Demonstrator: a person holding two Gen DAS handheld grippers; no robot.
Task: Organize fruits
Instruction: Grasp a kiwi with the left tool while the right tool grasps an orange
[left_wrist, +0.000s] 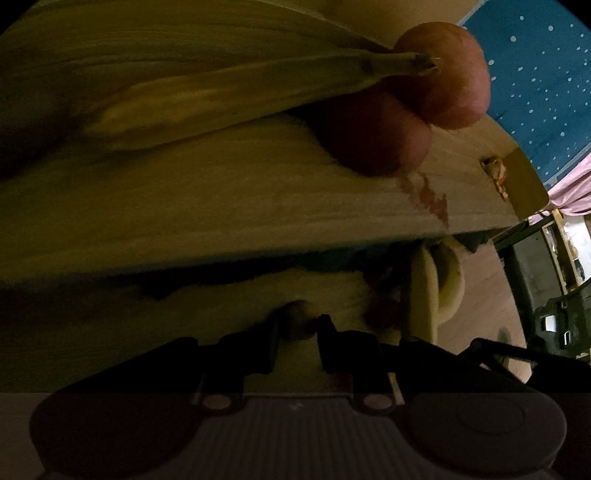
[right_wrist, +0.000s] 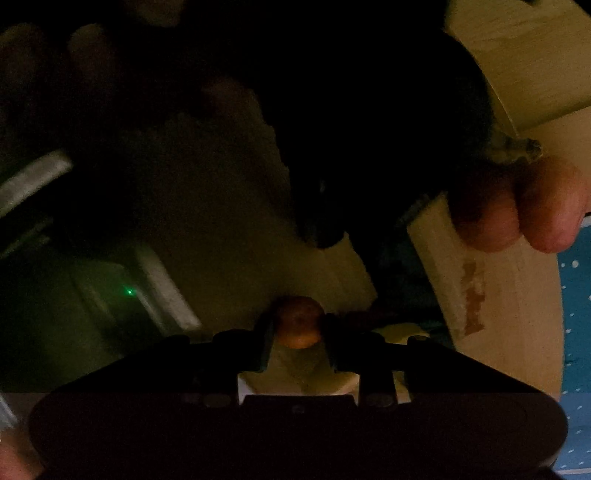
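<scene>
Left tool (left_wrist: 298, 325): we see its two dark fingers closed on a small round fruit (left_wrist: 297, 319), dim and brownish, low in the left wrist view.
Right tool (right_wrist: 297, 325): its fingers clamp a small orange fruit (right_wrist: 298, 326) between them.
Banana (left_wrist: 229, 96): in the left wrist view it lies on the wooden tray (left_wrist: 221, 206), its stem end pointing to 2 o'clock and touching an apple.
Apples: the brighter red apple (left_wrist: 448, 74) sits at 1 o'clock; the darker apple (left_wrist: 373, 136) lies just beside it, both on the tray.
Second bananas (left_wrist: 447, 284): pale ones show below the tray's edge at 4 o'clock.
Cloth (left_wrist: 535, 74): blue with white dots, at 2 o'clock beyond the tray.
Right wrist view: very dark; two apples (right_wrist: 517, 206) rest on a pale wooden board (right_wrist: 509, 295) at 3 o'clock, touching each other.
Desk: we cannot tell what carries the tray.
</scene>
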